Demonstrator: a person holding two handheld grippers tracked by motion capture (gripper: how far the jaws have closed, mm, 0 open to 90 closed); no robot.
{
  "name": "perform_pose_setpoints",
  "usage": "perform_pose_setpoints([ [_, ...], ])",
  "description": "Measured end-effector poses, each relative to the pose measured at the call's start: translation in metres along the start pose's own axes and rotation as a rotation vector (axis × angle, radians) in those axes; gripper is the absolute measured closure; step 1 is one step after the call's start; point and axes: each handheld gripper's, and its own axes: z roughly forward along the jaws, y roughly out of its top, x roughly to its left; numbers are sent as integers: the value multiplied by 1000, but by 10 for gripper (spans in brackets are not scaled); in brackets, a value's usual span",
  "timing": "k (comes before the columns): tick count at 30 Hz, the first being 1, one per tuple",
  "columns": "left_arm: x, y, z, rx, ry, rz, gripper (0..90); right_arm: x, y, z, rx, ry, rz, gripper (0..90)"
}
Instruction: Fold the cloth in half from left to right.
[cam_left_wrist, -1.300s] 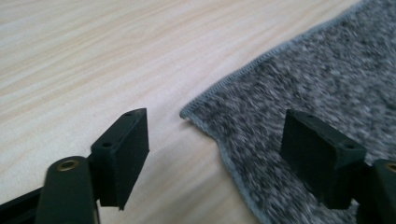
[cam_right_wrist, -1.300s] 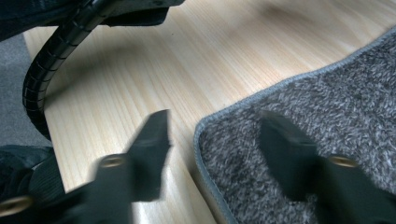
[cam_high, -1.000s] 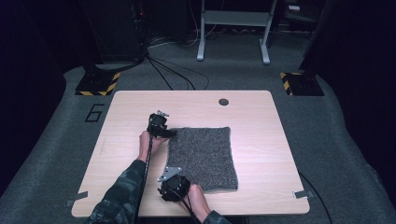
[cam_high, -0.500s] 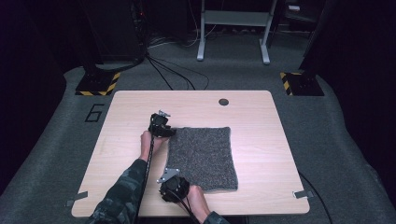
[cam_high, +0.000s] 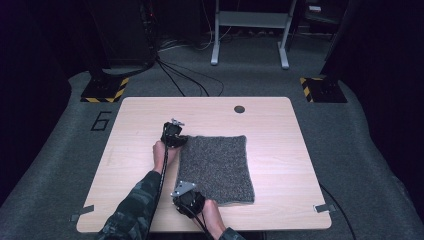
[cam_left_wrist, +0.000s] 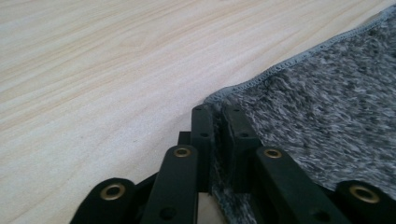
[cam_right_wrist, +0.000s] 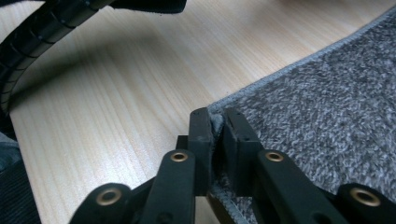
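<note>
As both corners are pinched, cloth (cam_high: 216, 167) looks soft, light, floppy | left gripper (cam_left_wrist: 215, 121) clamped on far-left corner | right gripper (cam_right_wrist: 215, 122) clamped on near-left corner | table (cam_high: 280, 125) slick

Left hand-held gripper (cam_high: 181, 140): black body with a small grey metal fitting on top and a black cable trailing back along the forearm. Right hand-held gripper (cam_high: 184, 195): black body topped by a grey three-cornered plate, also cabled. In both gripper views, each jaw is a flat black bar on black link arms, with brass-ringed holes at the pivots and small dark screw holes in the pads. The left sleeve (cam_high: 131, 210) is a dark camouflage print.
</note>
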Motion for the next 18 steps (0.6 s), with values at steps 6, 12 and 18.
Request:
perform_pose_setpoints([
  [6,-2,1,-1,10,-18,5,862,-3,-6,-5,-7,8,24,873],
  [12,-2,2,-5,-6,-26,-13,860,-1,-8,-13,-16,10,10,878],
  [18,0,7,-14,-17,-21,-6,861,-2,-9,-20,-60,2,14,882],
])
